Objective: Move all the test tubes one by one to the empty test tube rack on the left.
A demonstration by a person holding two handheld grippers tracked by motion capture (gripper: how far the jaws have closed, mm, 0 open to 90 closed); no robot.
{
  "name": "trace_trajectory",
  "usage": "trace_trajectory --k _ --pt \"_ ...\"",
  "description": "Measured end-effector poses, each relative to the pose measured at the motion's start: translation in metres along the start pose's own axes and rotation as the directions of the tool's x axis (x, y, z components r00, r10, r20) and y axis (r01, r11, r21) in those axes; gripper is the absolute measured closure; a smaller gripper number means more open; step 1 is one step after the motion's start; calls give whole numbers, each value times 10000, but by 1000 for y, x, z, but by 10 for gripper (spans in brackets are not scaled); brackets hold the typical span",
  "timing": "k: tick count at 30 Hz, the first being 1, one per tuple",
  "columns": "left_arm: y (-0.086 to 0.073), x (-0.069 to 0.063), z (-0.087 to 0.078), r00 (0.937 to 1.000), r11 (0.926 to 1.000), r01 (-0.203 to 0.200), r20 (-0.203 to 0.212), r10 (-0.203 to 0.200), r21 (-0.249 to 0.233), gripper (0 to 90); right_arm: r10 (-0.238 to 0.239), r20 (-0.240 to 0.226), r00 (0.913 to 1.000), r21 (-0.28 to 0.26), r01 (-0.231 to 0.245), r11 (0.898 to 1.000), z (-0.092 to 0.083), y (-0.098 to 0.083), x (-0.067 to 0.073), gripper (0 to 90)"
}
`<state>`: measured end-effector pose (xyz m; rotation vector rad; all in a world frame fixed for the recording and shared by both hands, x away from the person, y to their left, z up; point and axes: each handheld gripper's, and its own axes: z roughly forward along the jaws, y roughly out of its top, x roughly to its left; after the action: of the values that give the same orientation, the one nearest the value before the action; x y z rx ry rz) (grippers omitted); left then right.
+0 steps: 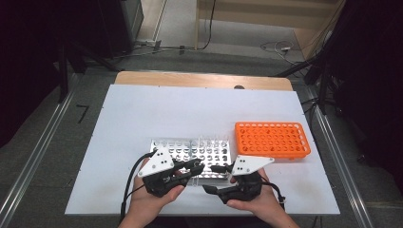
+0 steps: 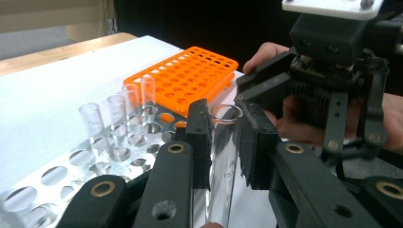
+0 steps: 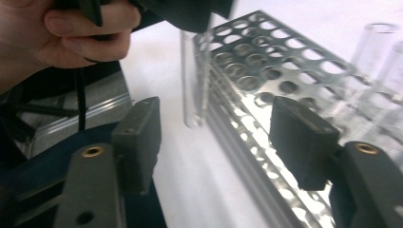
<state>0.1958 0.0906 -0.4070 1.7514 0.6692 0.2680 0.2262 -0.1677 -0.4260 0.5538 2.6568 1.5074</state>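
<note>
1. Left gripper (image 2: pixel 223 137): clamped on clear test tube (image 2: pixel 223 156), pads pressing both sides just below the open rim.
2. Tube axis upright, running down from between the left fingers (image 2: pixel 199 137); rounded bottom hanging free, just off the near edge of the metal rack (image 3: pixel 266 71), above the white board (image 1: pixel 142 109).
3. Right gripper (image 3: pixel 214 137): jaws parted wide, nothing between the pads, nothing held. No earlier picture to compare.
4. Tube bottom (image 3: pixel 192 118) sits ahead of the right fingers (image 3: pixel 299 142), roughly centred in the gap but farther out; not touched.
5. Key relation: tube beside the rack wall, not over a hole; nearest rack holes lie just past the tube, away from the left fingers.
6. Other tubes (image 2: pixel 92 123) stand upright in rack holes farther along, well clear of the held one.
7. Orange rack (image 1: pixel 272 139) beyond the metal rack, on the right gripper's side, well apart from both sets of fingers.
8. In the high view both grippers (image 1: pixel 190 168) (image 1: pixel 219 178) meet at the rack's near edge; left hand nearer the tube, already holding it.
9. Judgement: likely next a lift and shift over a hole, keeping the axis vertical; risk of the bottom clipping the rack edge.
</note>
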Motion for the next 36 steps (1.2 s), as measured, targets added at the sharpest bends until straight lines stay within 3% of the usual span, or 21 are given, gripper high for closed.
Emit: trace_trajectory --k 7,12,19,25,36 --pt "3 9 -5 9996 9999 57 -292 -60 -109 760 154 850 9963 -344 -125 9993 -21 -10 -12 76" --pt "7 16 -7 9988 9998 49 -486 -58 -187 760 569 1094 9924 -506 -516 9974 -38 -23 -26 11" --pt "13 26 -6 9976 9995 60 -684 -82 -325 760 1035 1827 9777 -601 -940 9938 -59 -36 -39 0" --pt "17 35 0 9965 9995 81 -831 -108 -319 760 1137 2336 9657 -748 -988 9923 -75 -44 -44 0" --pt "24 52 17 9940 9993 45 -1094 -84 -359 760 1450 2787 9494 -932 -1235 9880 -99 -60 -52 0"
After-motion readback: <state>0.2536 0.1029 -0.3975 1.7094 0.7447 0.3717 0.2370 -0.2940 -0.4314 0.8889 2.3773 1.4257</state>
